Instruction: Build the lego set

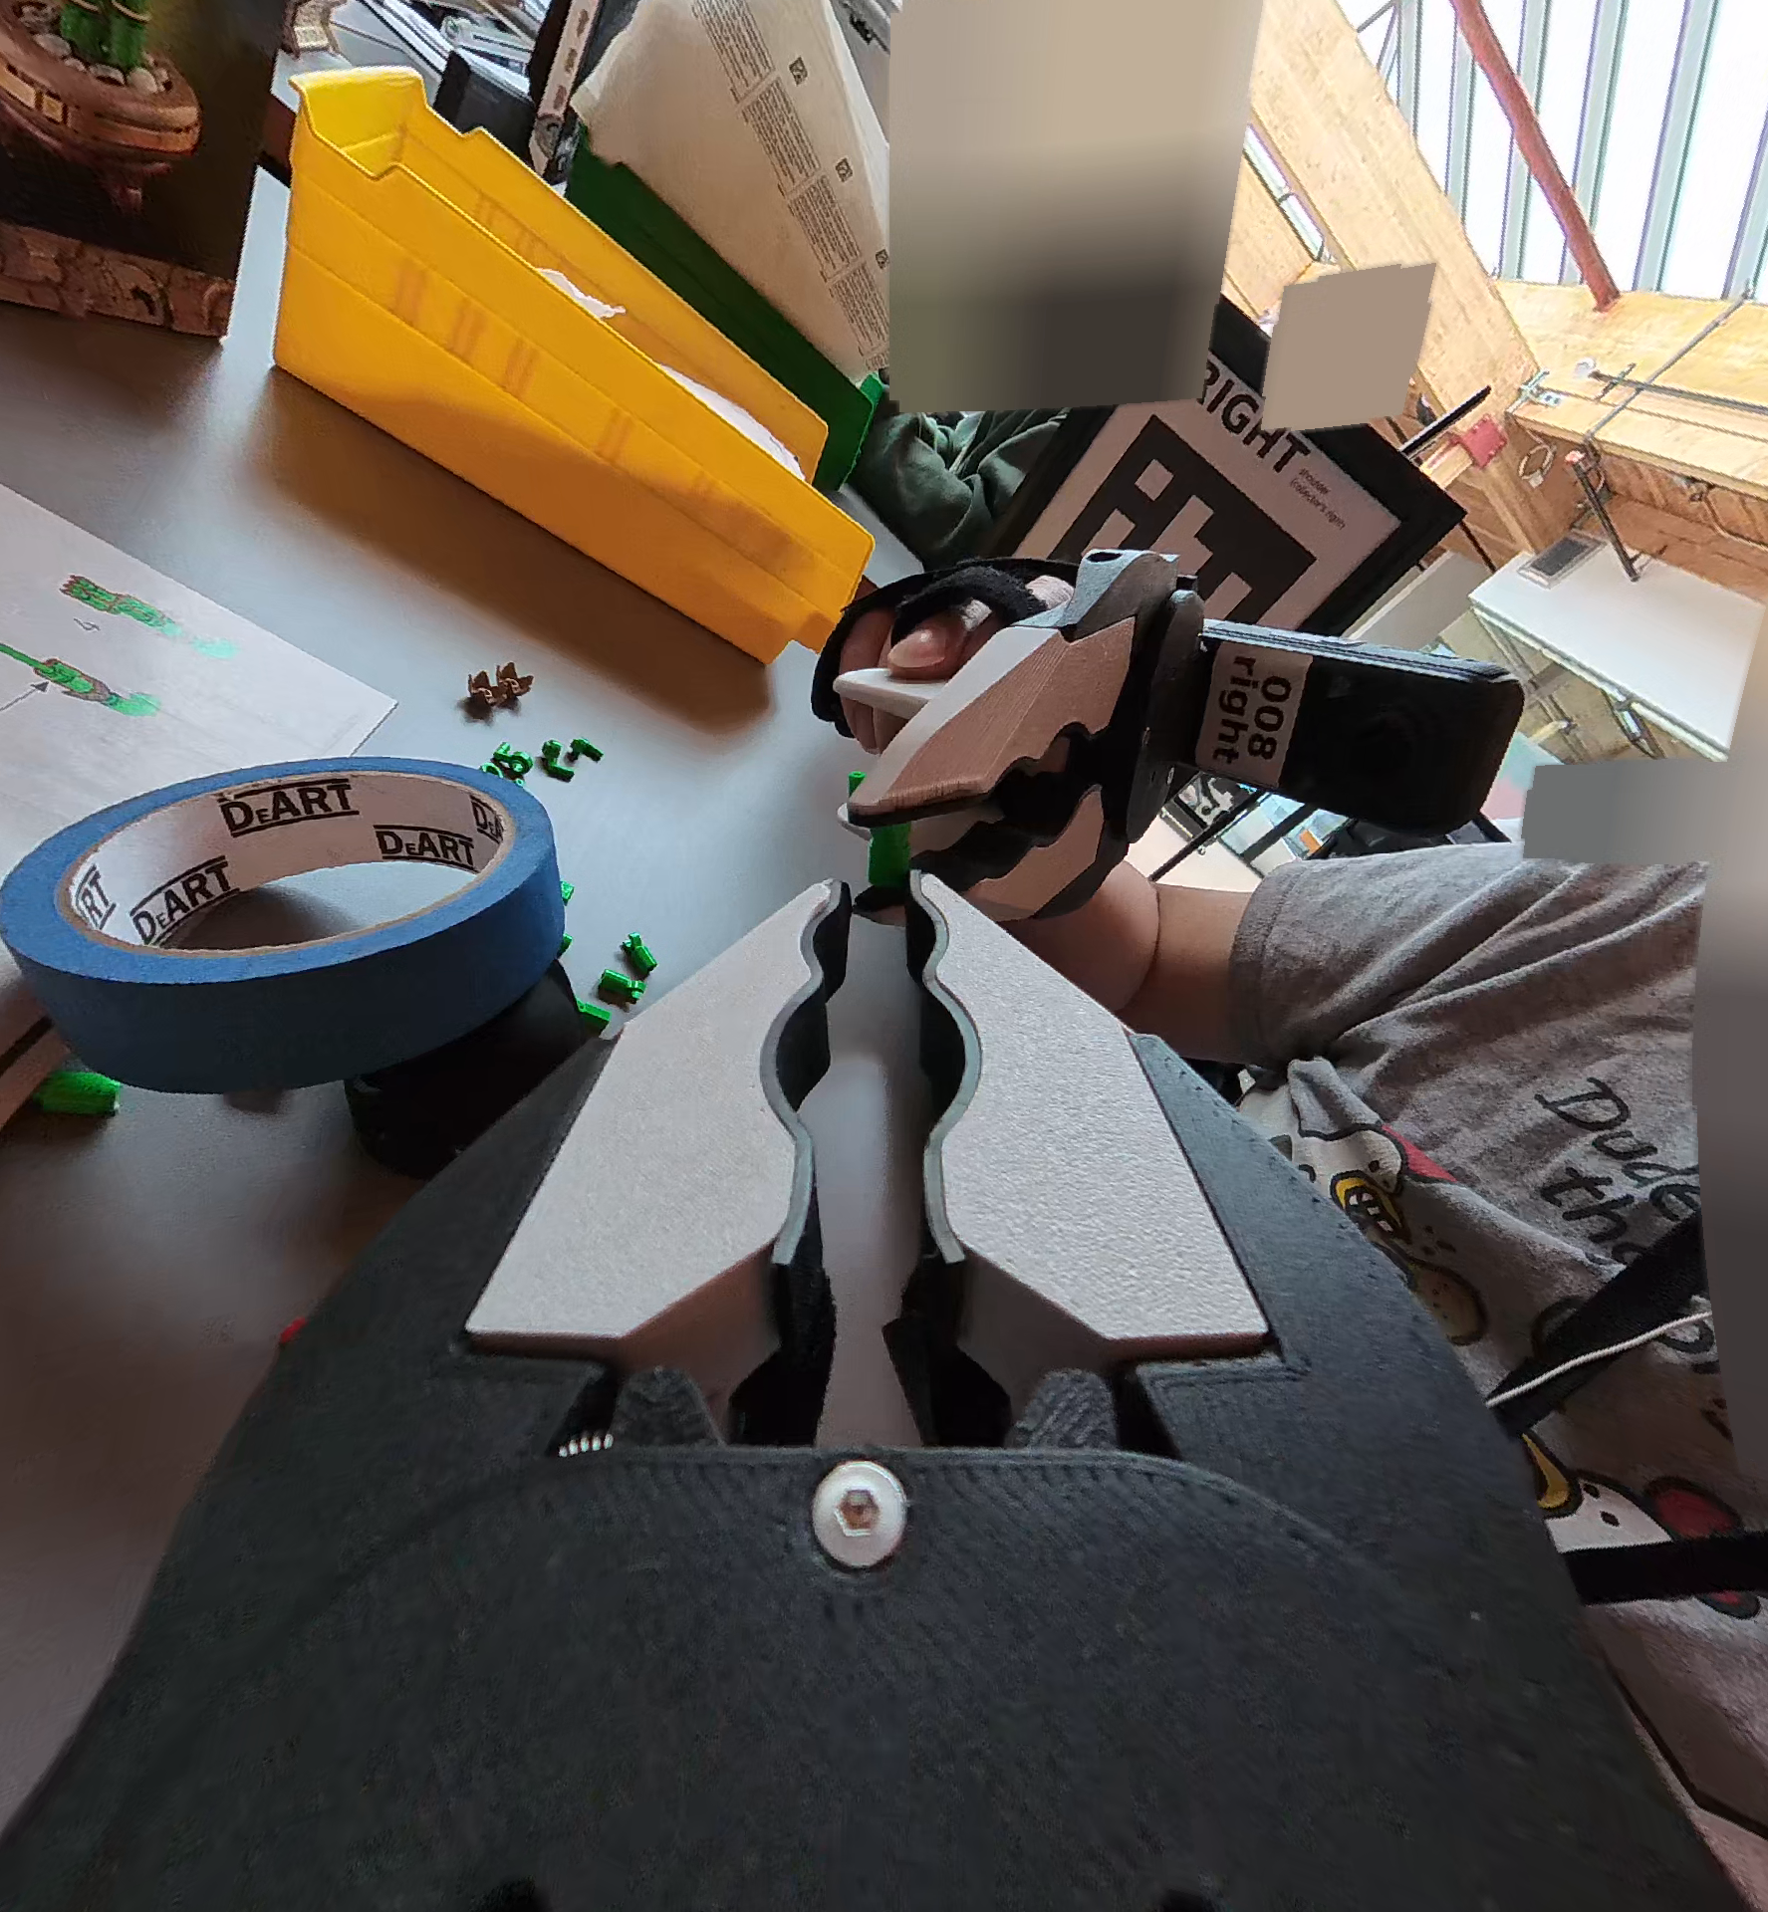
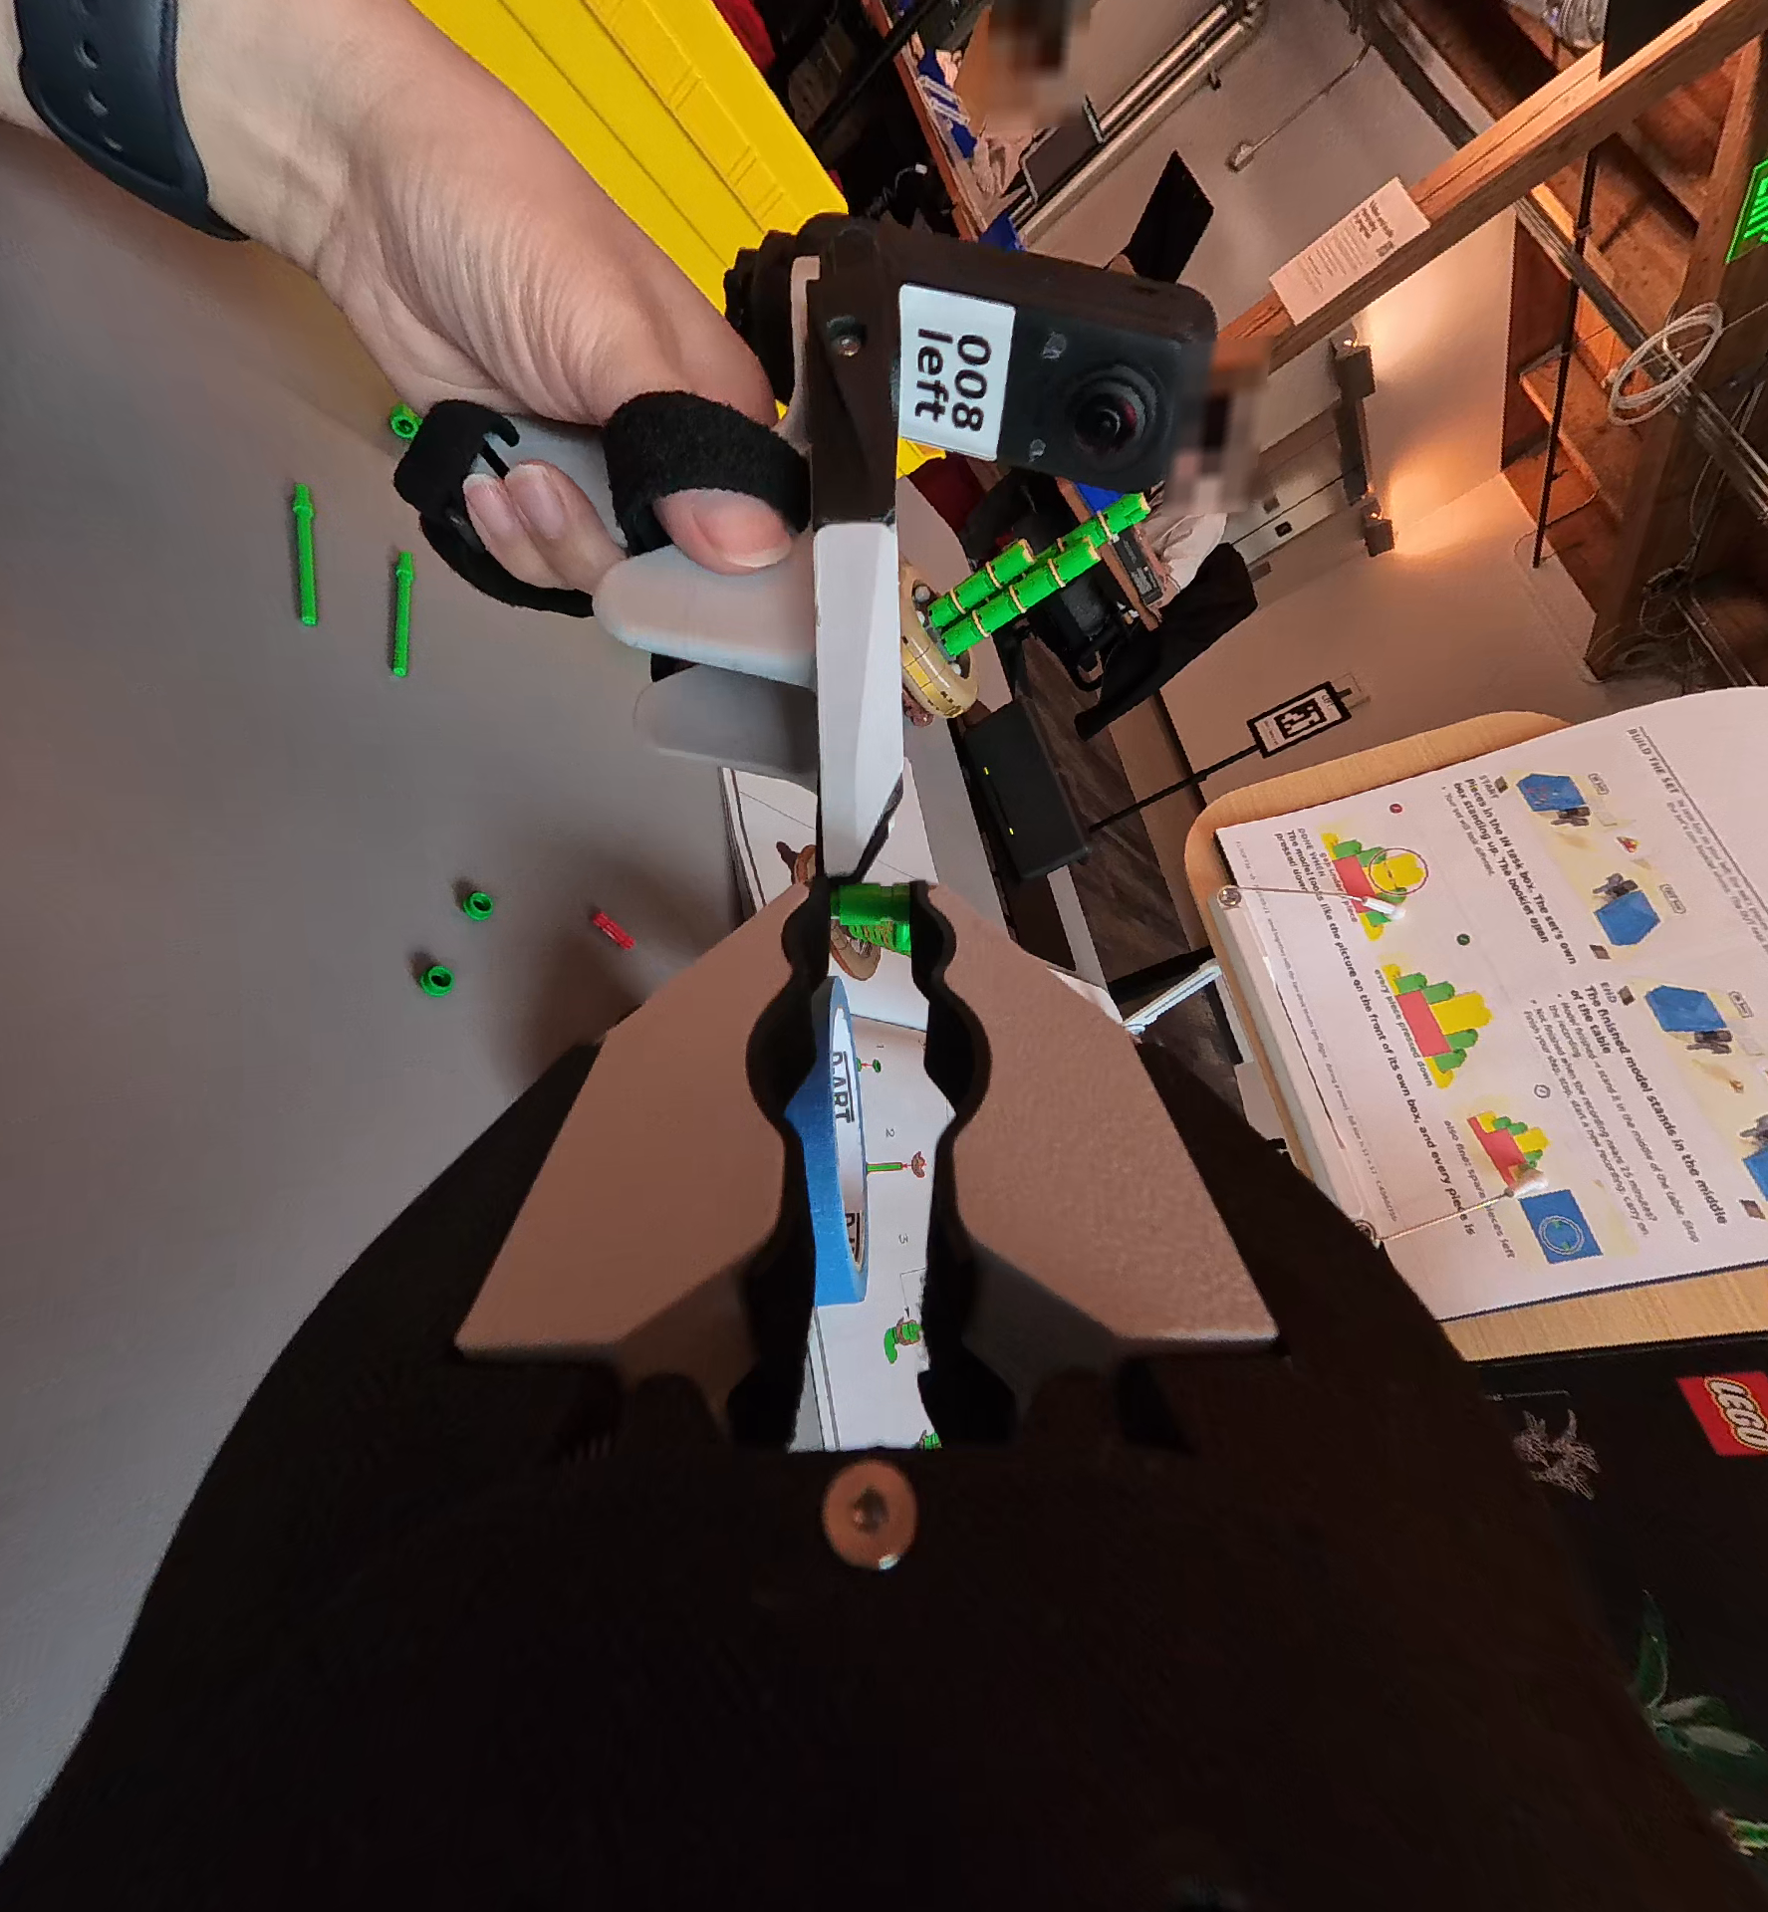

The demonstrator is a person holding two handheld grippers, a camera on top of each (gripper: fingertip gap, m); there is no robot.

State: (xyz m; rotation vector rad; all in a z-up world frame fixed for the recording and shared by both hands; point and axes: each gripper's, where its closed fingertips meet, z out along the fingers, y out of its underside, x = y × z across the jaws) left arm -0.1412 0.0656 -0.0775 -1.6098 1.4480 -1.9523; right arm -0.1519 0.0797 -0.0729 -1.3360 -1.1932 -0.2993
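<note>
A small green Lego piece (image 1: 888, 859) is held above the grey table between both grippers' tips. My left gripper (image 1: 879, 892) is nearly closed, with its tips on the near end of the piece. My right gripper (image 2: 874, 902) is shut on the same green piece (image 2: 871, 908). It also shows in the left wrist view (image 1: 864, 817), coming in from the right. The left gripper (image 2: 857, 864) enters the right wrist view from above, edge-on. Loose green pieces (image 1: 621, 973) lie by the tape. Two green rods (image 2: 305, 554), green rings (image 2: 476, 902) and a red pin (image 2: 610, 928) lie on the table.
A blue tape roll (image 1: 279, 921) rests on the open instruction booklet (image 1: 83, 641). A yellow bin (image 1: 548, 362) stands behind, and the Lego box (image 1: 83, 155) at far left. A part-built model with green stalks (image 2: 1024, 579) and a printed sheet (image 2: 1583, 983) lie beyond. A brown piece (image 1: 502, 688) sits nearby. My left and right fingertips are right by each other.
</note>
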